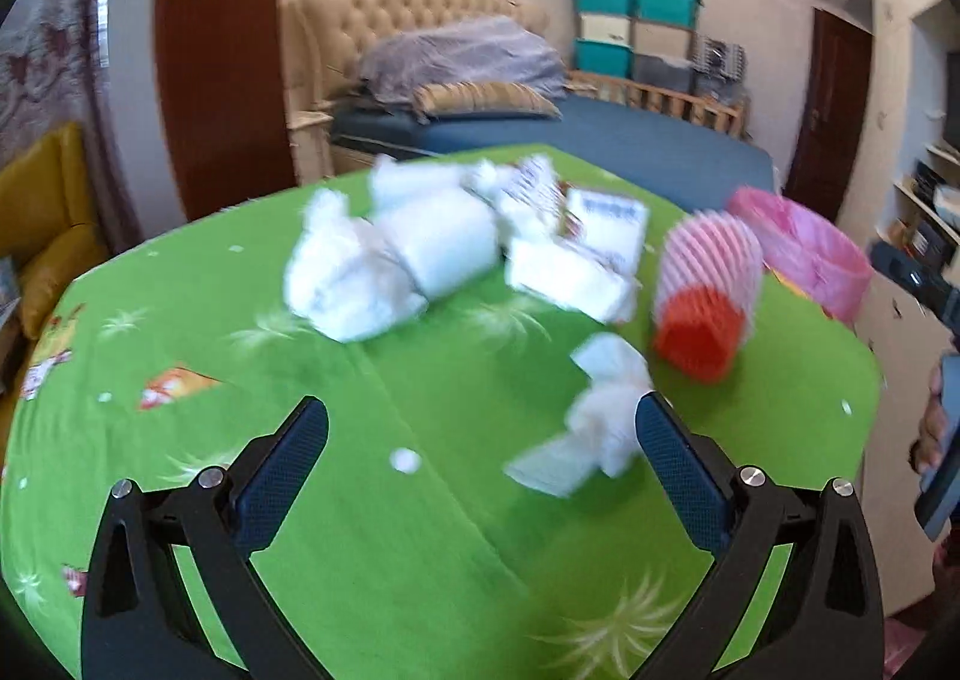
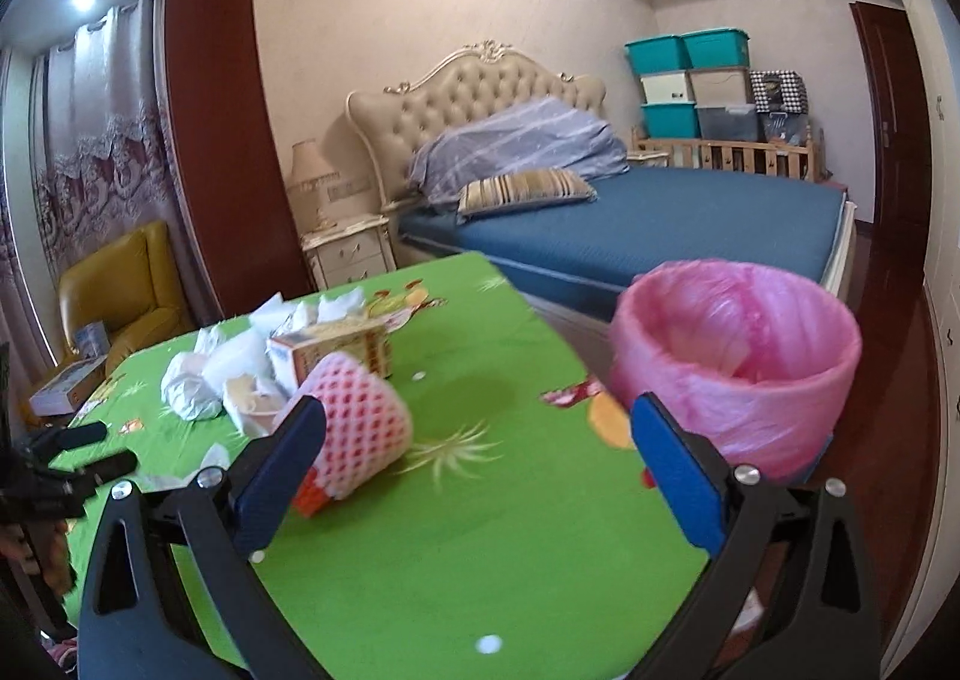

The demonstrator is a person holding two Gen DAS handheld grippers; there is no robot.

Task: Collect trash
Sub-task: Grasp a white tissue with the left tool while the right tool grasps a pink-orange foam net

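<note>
A pile of crumpled white tissues (image 1: pixel 384 266) and a small carton (image 1: pixel 606 227) lie on the green tablecloth (image 1: pixel 420 500). One crumpled tissue (image 1: pixel 600 422) lies just ahead of my open, empty left gripper (image 1: pixel 480 464), close to its right finger. A pink foam fruit net over something orange (image 1: pixel 708 290) lies near the pink-lined bin (image 1: pixel 804 248). In the right wrist view my right gripper (image 2: pixel 477 458) is open and empty, the foam net (image 2: pixel 360 428) is beside its left finger, the carton (image 2: pixel 336 350) and tissues (image 2: pixel 198 386) are behind, and the bin (image 2: pixel 738 362) is at the right.
The table's far and right edges drop off toward a blue bed (image 2: pixel 660 224). A yellow armchair (image 2: pixel 120 290) stands at the left. The left gripper shows at the left edge of the right wrist view (image 2: pixel 66 464). Small white scraps (image 1: pixel 405 459) dot the cloth.
</note>
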